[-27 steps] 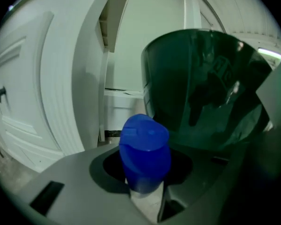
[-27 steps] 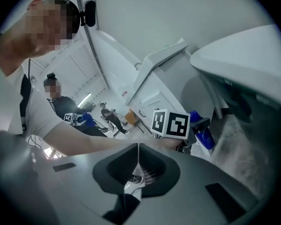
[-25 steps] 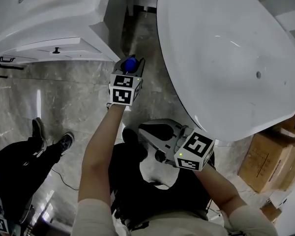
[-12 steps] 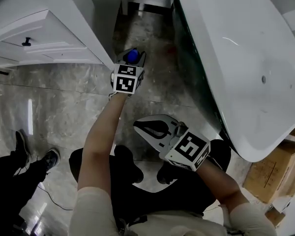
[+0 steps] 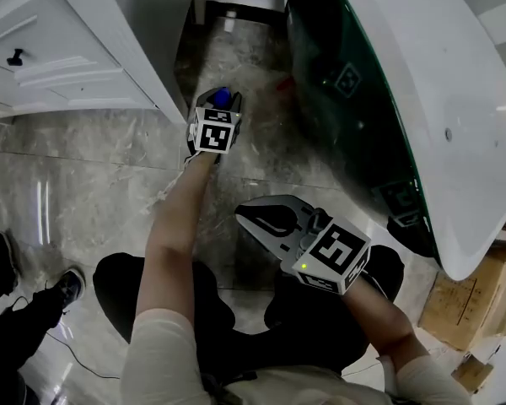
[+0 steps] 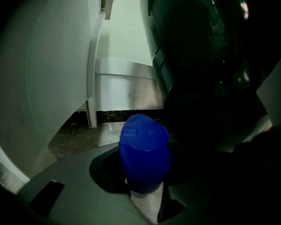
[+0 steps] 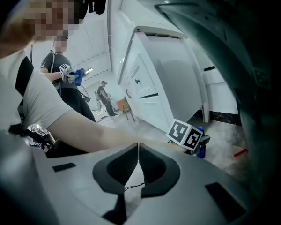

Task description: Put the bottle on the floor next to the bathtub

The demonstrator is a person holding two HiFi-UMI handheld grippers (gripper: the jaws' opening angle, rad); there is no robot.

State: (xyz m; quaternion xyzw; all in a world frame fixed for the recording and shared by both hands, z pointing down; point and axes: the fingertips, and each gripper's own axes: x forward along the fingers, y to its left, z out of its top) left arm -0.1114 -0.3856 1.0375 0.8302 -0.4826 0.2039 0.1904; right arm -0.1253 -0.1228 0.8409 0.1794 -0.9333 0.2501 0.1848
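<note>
A bottle with a blue cap [image 6: 144, 151] stands upright between the jaws of my left gripper [image 6: 145, 186], which is shut on its neck. In the head view that gripper [image 5: 216, 106] is low over the marble floor [image 5: 93, 167], in the gap between the white cabinet [image 5: 67, 49] and the bathtub [image 5: 388, 99]; the blue cap [image 5: 222, 98] pokes out above it. The right gripper view shows the bottle [image 7: 200, 149] under the marker cube, close to the floor; whether its base touches is unclear. My right gripper [image 5: 266, 222] hovers nearer my body, shut and empty.
The bathtub's dark glossy side [image 6: 210, 69] rises right of the bottle, the cabinet's flank [image 6: 42, 78] left of it. A small red thing [image 5: 284, 83] lies on the floor by the tub. Cardboard boxes [image 5: 481, 294] stand lower right. Another person's shoes [image 5: 67, 281] are at left.
Both grippers have sunk toward the floor and my head has dropped with them. The left gripper carried the bottle down between cabinet and tub. The right gripper rolled a little.
</note>
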